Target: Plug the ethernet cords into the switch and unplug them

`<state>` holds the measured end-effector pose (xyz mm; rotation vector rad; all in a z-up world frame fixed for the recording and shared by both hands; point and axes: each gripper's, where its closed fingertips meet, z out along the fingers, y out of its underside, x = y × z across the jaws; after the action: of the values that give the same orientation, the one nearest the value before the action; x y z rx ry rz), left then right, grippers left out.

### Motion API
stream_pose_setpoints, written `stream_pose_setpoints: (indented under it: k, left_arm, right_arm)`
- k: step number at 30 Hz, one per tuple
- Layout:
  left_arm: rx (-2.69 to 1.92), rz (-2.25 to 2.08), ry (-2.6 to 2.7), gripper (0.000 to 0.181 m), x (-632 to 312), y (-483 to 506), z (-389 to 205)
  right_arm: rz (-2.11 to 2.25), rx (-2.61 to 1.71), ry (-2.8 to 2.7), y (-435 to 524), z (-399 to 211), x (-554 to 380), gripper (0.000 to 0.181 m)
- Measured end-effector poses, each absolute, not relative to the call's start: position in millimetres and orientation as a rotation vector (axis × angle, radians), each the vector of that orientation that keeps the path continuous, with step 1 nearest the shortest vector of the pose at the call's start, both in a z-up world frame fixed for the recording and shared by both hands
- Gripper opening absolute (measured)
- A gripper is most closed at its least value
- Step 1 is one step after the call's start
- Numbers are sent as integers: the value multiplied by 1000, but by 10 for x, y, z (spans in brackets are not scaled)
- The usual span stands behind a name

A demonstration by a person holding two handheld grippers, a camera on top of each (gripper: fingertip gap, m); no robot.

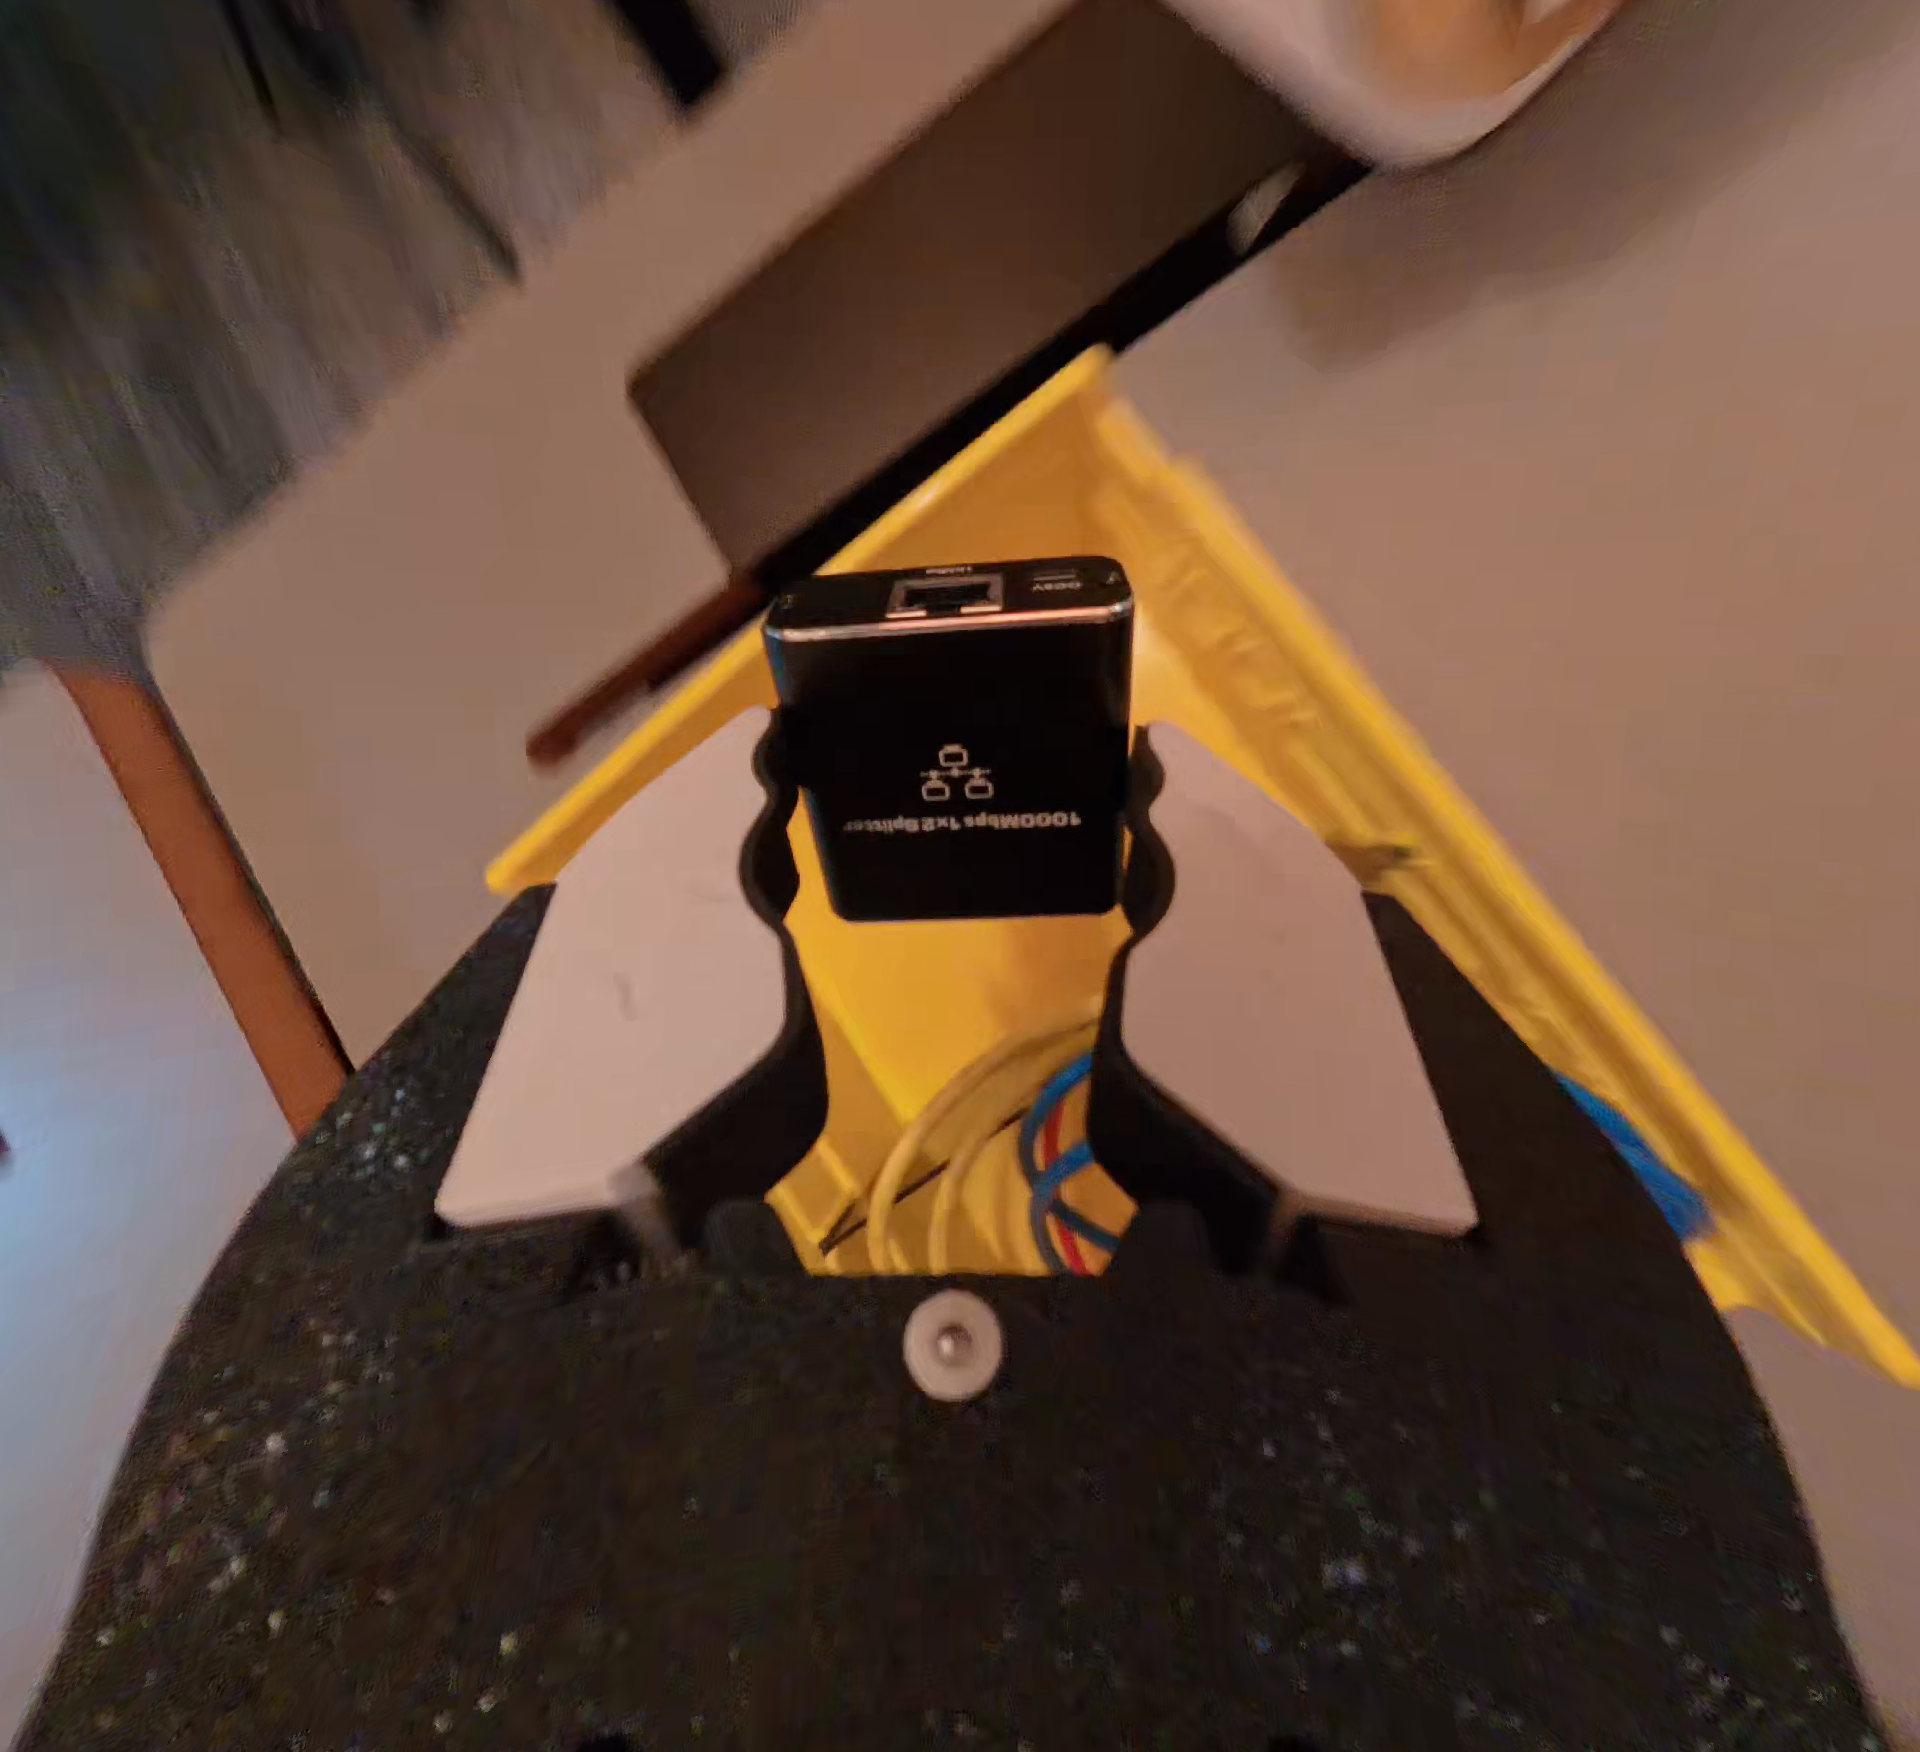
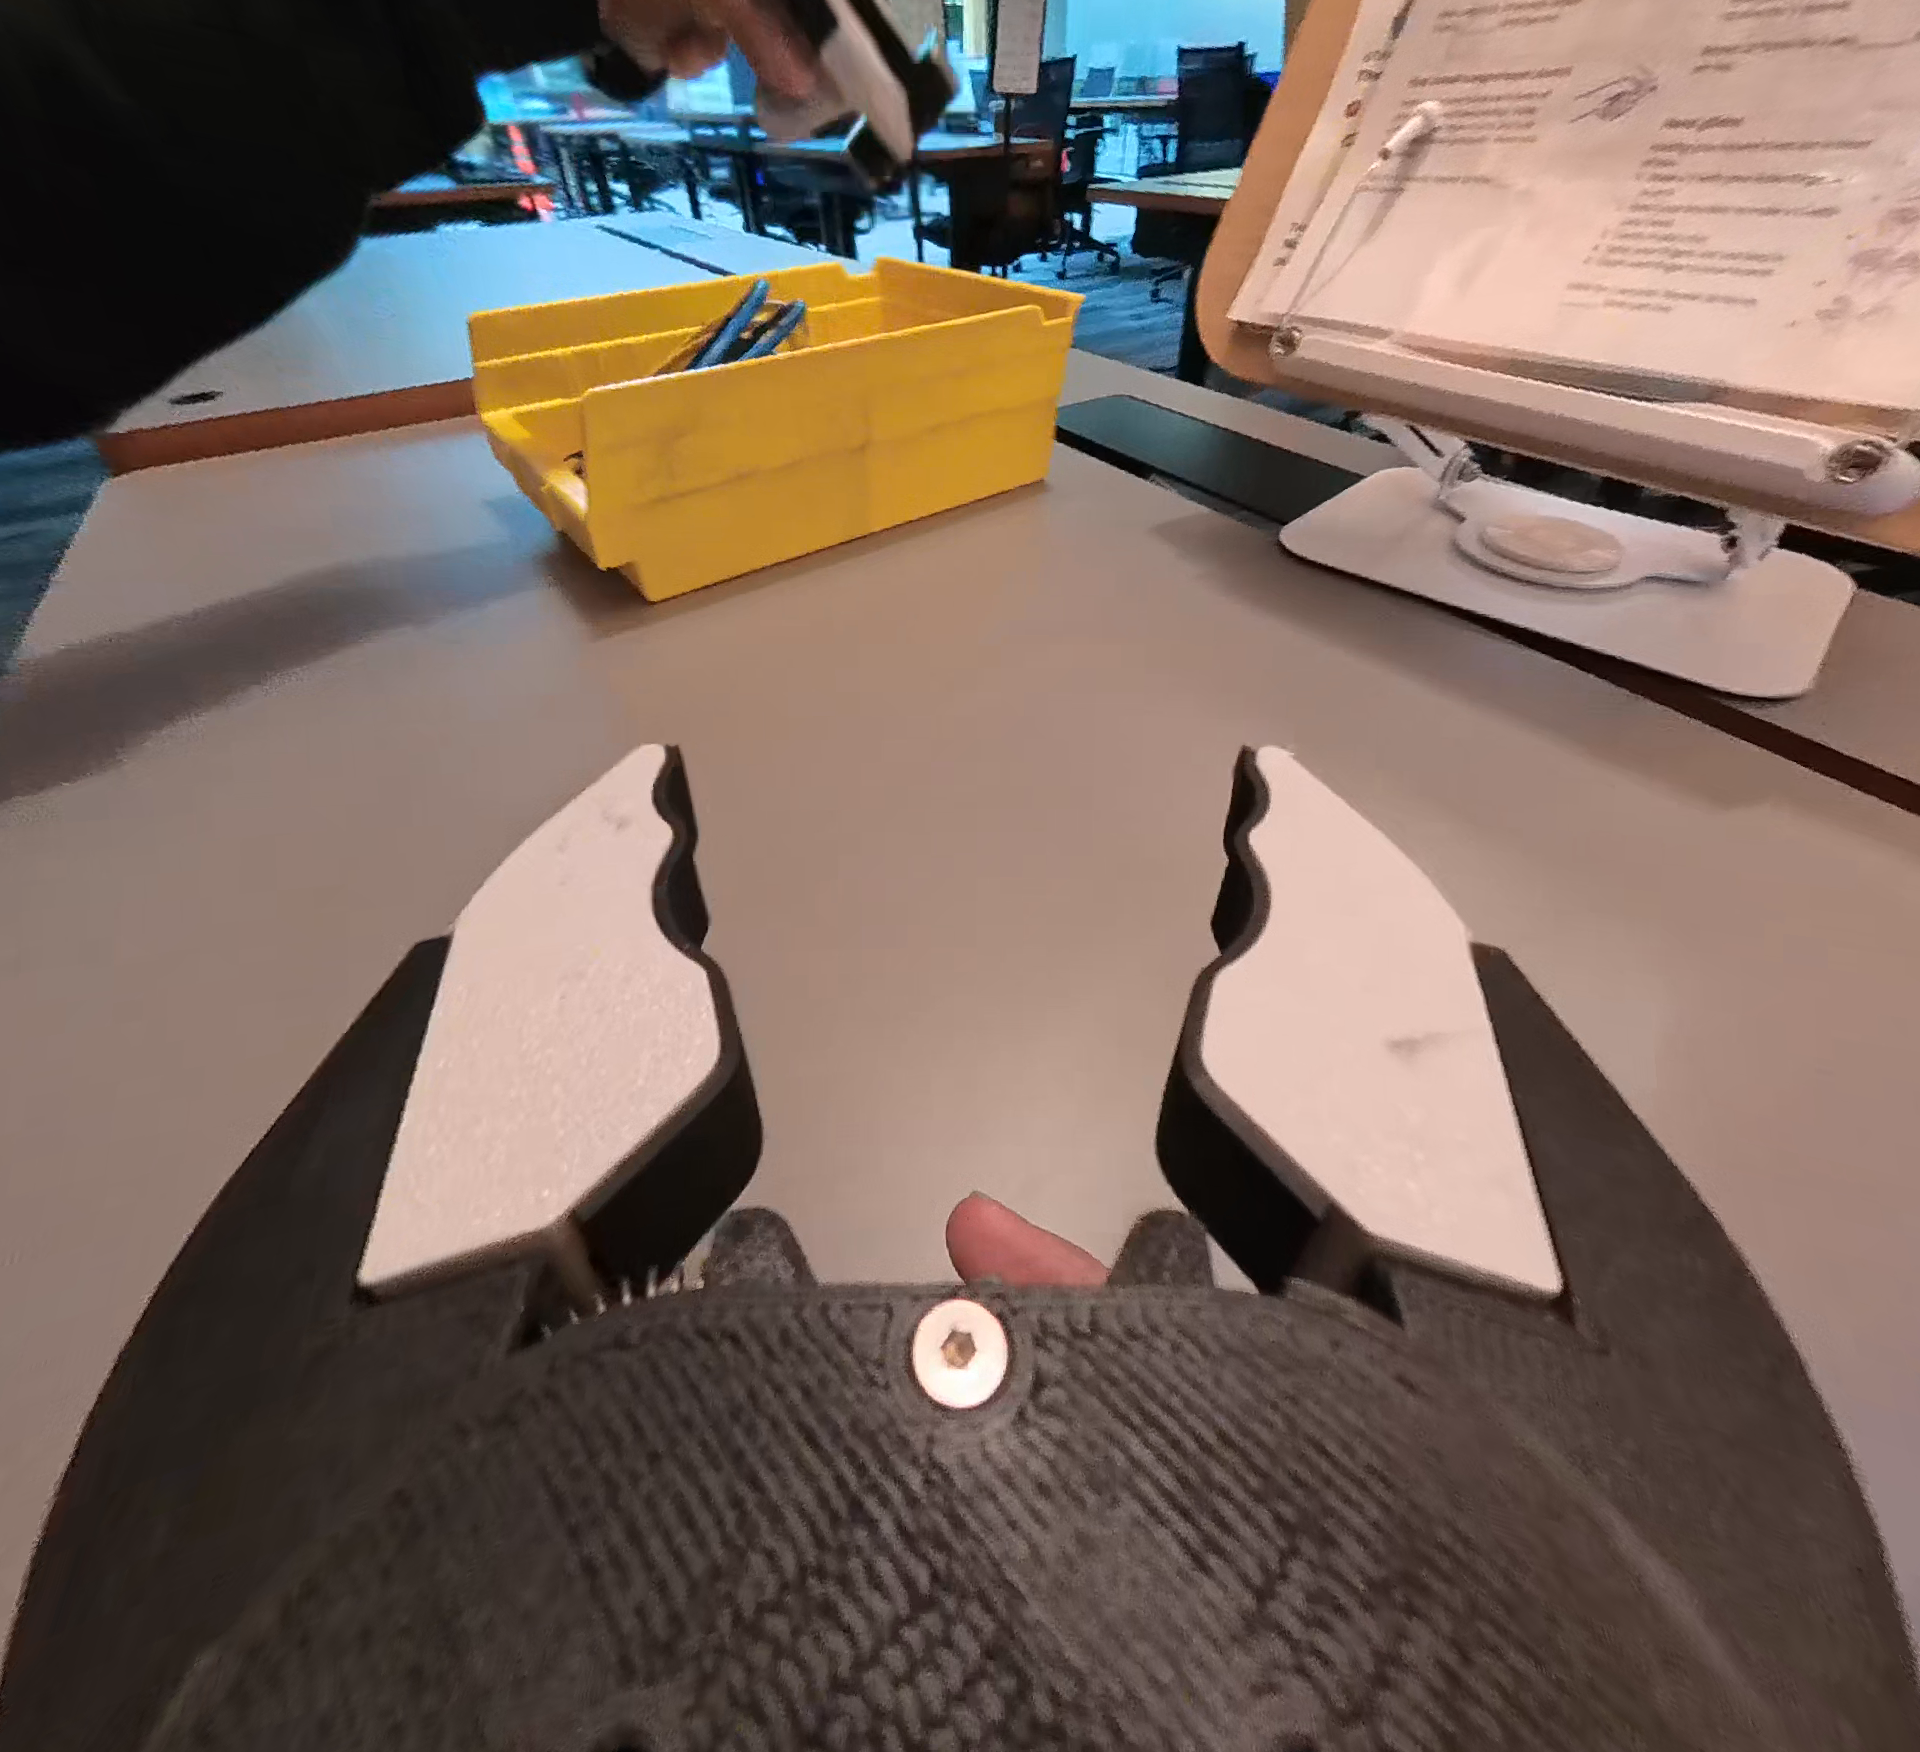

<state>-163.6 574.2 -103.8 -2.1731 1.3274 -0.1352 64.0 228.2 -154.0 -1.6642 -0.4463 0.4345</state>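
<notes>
**Black switch in my left tool, above the yellow bin**

Black and small, the switch [image 1: 961,746] sits clamped between the two fingers of my left tool [image 1: 956,809], gripped by its sides with the port end pointing away from the camera. One network port and a smaller socket beside it show on that far face; a white network symbol and some lettering mark the top. Below the switch lies the yellow bin [image 1: 1226,622], and through the gap between the fingers I see cords coiled in it: ethernet cords [image 1: 1049,1172] in pale yellow, blue and red. The background of this view is smeared with blur, with a dark flat panel [image 1: 935,300] on the grey tabletop [image 1: 1558,507] beyond the bin.

My right tool [image 2: 956,767] hangs low over the tabletop with its jaws spread wide and nothing between them; a fingertip [image 2: 1013,1245] of the person's hand shows at its base. From here the bin stands well ahead on the tabletop, blue cord ends poking up from its rear section. The left tool is up above the bin, held by a hand from a dark sleeve [image 2: 260,92]. To the right a white stand [image 2: 1558,580] props up a clipboard with printed sheets [image 2: 1662,92]. Office desks and chairs fill the room behind.
</notes>
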Motion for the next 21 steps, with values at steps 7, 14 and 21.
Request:
stream_pose_setpoints:
  k: [7, 14, 21]
  left_arm:
    - [-1379, -358, 1536, 60, -653, 3959, -308]
    - [-844, 60, 1565, 60, 105, 2711, -1011]
    - [-555, 236, 1530, 60, 459, 2285, -1381]
  right_arm:
    - [617, -1533, -403, 2217, -1265, 374, 96]
    - [748, -1530, -330, 2180, -1149, 204, 75]
    - [769, -1531, -374, 2146, -1287, 278, 26]
